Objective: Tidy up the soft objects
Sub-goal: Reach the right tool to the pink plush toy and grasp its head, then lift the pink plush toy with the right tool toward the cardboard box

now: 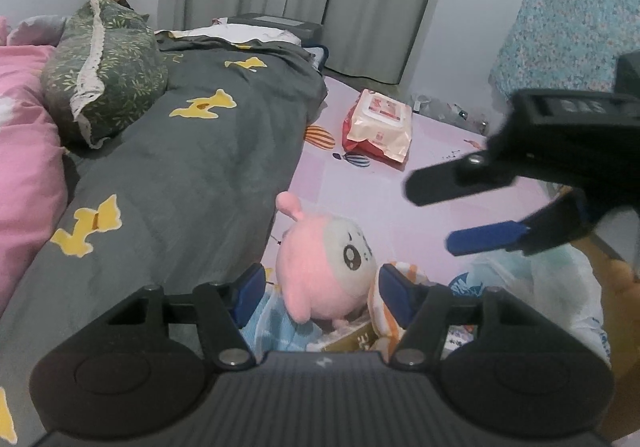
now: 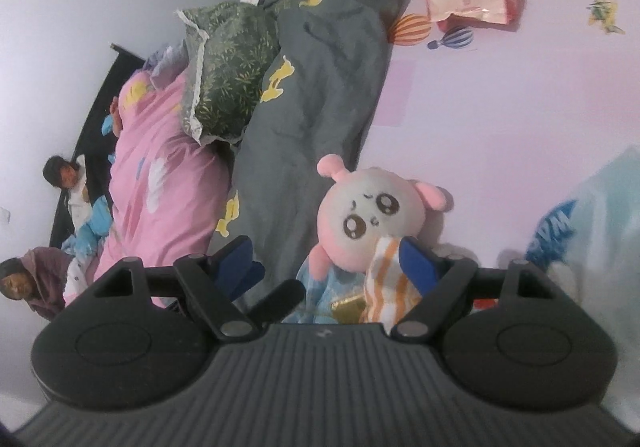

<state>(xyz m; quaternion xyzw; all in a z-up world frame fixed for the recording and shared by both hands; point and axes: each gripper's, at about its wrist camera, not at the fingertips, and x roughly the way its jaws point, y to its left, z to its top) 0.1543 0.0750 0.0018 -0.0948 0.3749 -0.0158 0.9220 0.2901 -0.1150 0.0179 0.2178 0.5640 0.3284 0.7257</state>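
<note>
A pink and white plush toy (image 1: 324, 267) sits on a blue cloth (image 1: 276, 327) and an orange-striped cloth (image 1: 394, 323) on the pink bed sheet (image 1: 400, 199). My left gripper (image 1: 320, 287) is open, with its jaws standing either side of the plush, not touching it. My right gripper (image 1: 436, 215) is open and hovers above and to the right of the plush. In the right wrist view the plush (image 2: 372, 219) lies just ahead of the open right gripper (image 2: 328, 263), beside the striped cloth (image 2: 388, 279) and the blue cloth (image 2: 324, 287).
A grey duvet with yellow shapes (image 1: 192, 167) lies left of the plush, with a green leaf-print pillow (image 1: 104, 75) and a pink quilt (image 1: 24, 151) beyond. A wet-wipes pack (image 1: 378, 123) lies further back. A plastic bag (image 1: 560, 287) sits to the right. A gold box (image 1: 352, 341) lies under the cloths.
</note>
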